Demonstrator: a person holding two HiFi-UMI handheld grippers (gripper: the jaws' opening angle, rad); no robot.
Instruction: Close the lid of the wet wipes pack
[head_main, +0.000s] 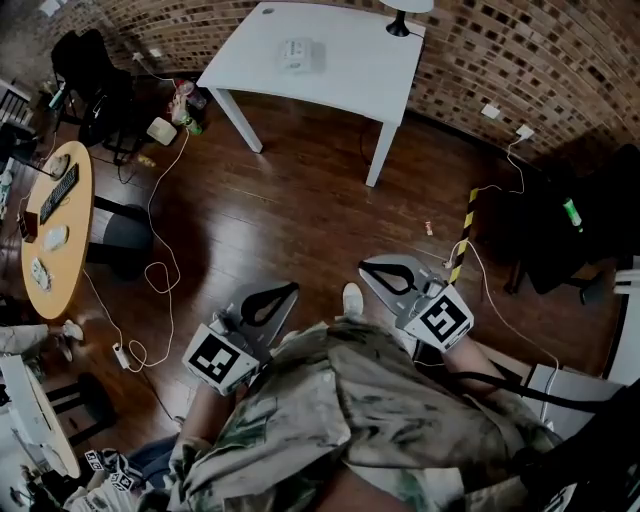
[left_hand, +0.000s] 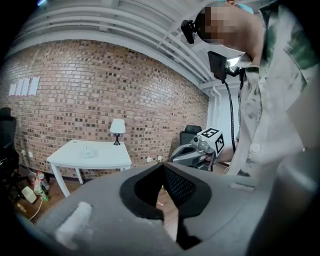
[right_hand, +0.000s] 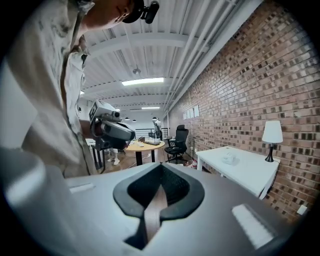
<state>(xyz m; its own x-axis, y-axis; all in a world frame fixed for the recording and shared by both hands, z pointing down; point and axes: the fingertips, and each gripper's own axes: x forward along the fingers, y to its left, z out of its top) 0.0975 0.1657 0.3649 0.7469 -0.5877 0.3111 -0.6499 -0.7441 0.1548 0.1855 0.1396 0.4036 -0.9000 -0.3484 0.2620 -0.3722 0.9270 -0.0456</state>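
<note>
Since nothing lies between them, the jaws of the left gripper (left_hand: 162, 166) meet tip to tip, with only a sliver of floor showing through the slit behind the tips. The right gripper (right_hand: 162, 165) has its jaws pressed together in the same way, and they are empty too. With nothing in reach, closed jaws look like a plain carrying posture rather than a grip. From the head view, both grippers are held low against the person's shirt (head_main: 370, 420), one at each side, with their tips pointing forward over bare wooden floor (head_main: 290, 210). Each gripper view catches the other gripper beside the torso, which fits tools being carried, not worked. The pack (head_main: 297, 53) lies well apart from them, alone near the middle of the white desk (head_main: 355, 75) against the brick wall (head_main: 540, 60). A lamp (head_main: 399, 18) stands at the desk's far corner. The pack is too small in every view to say whether its lid stands up or how far open it is. A stretch of open floor lies between the person and the desk, with loose cables (head_main: 160, 270) off to the left and a striped strip (head_main: 463, 240) to the right, neither across the straight path. By my reading the task has not started. The person must first walk up to the desk, and then one gripper can come down over the pack to press the lid flat, perhaps with the other steadying the pack so it does not slide on the smooth top.
</note>
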